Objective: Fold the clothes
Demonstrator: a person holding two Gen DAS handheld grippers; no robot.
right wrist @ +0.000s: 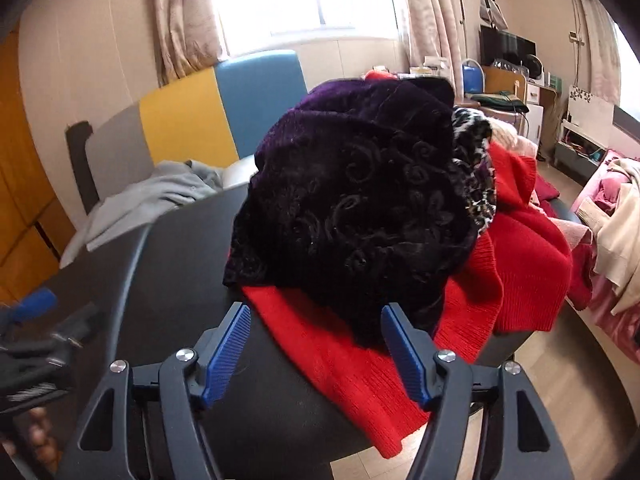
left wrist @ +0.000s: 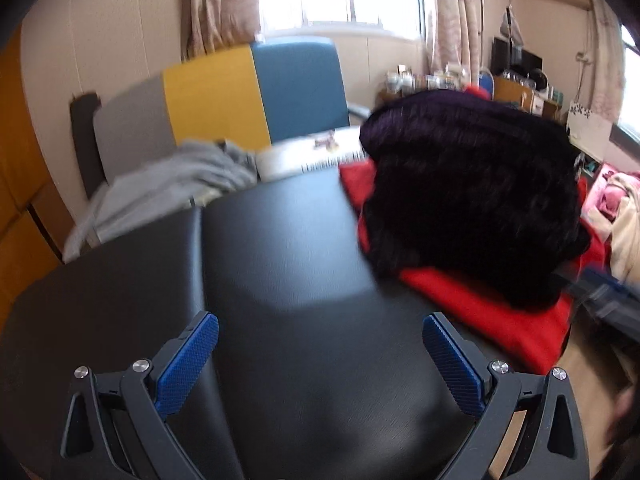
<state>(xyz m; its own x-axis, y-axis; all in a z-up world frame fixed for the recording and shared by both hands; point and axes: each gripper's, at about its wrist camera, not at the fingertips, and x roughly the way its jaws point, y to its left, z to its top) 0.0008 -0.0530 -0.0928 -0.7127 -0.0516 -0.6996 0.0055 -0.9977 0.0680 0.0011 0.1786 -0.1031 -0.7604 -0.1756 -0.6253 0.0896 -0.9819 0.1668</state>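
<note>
Two grippers are held over a black table (left wrist: 288, 240), neither holding anything. To the left, the left gripper (left wrist: 320, 364) is spread wide above bare tabletop. To the right, the right gripper (right wrist: 316, 356) is parted before the red sweater (right wrist: 360, 344), under a dark velvet garment (right wrist: 352, 200). Picking a garment seems next. No writing can be read; print on a white item behind is blurred.

Left gripper (left wrist: 320, 334) and right gripper (right wrist: 316, 326): black angular frames, silver round screws at the joints, blue ribbed pads (right wrist: 226, 354) on both fingers.
</note>
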